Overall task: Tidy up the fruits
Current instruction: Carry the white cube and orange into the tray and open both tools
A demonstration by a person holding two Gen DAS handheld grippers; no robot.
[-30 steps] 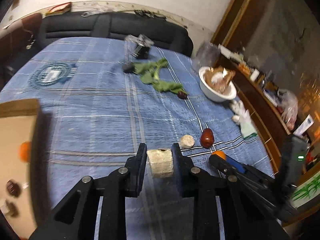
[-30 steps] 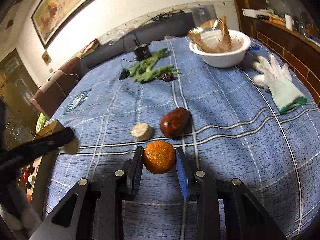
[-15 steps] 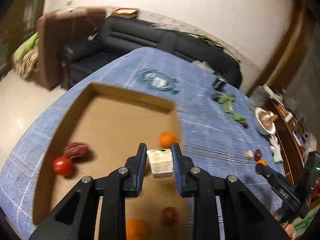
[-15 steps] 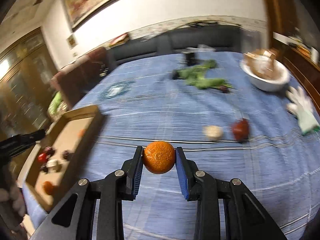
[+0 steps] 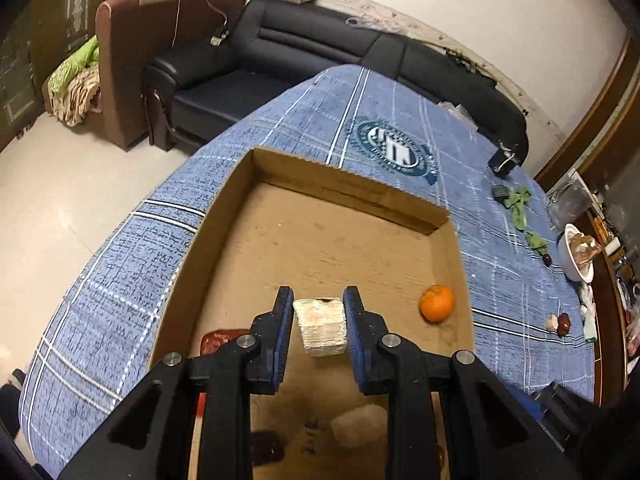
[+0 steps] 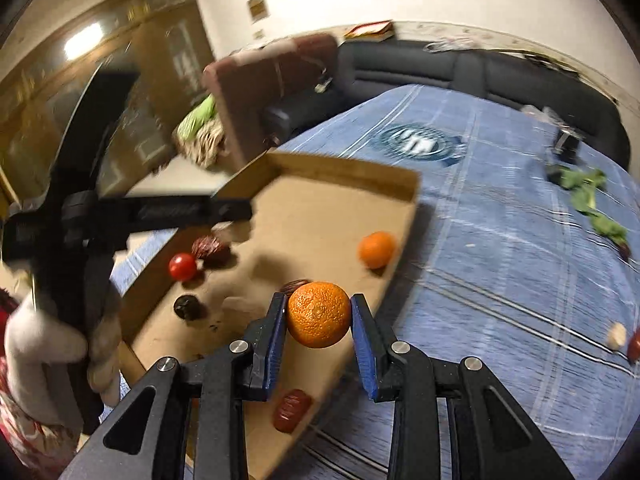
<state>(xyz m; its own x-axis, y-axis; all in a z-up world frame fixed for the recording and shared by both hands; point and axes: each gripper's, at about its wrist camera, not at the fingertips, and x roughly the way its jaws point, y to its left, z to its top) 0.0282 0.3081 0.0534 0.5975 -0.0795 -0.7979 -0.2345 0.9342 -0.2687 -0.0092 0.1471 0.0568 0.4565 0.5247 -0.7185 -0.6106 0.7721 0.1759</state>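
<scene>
Both claws are loaded. We hold our left gripper (image 5: 319,322) over the near half of the cardboard box (image 5: 224,216), pointed forward and tilted down at its floor, jaws pressed against the two sides of a pale, blocky fruit chunk (image 5: 322,327) that hangs clear of the cardboard. Our right gripper (image 6: 319,330) hovers above the box's near right rim, jaws clamped on an orange (image 6: 319,314) held in the air.

Largest in view is the blue plaid tablecloth (image 5: 400,120), with a round crest printed on its far part. On it, toward the left, sits the open box. Seen from the right wrist, the left gripper's black frame reaches in across the box's left wall, with a white-gloved hand (image 6: 36,360) gripping its handle at the near left.

Inside the box a second orange (image 5: 437,303) lies against the right wall. A dark wrinkled fruit (image 6: 210,247) and a red tomato (image 6: 183,267) sit together near the left wall, a black round fruit (image 6: 187,307) nearer still, and a reddish date (image 6: 292,409) by the near right edge.

Far right on the cloth lie green leaves (image 5: 520,208) and a white bowl (image 5: 572,256).
</scene>
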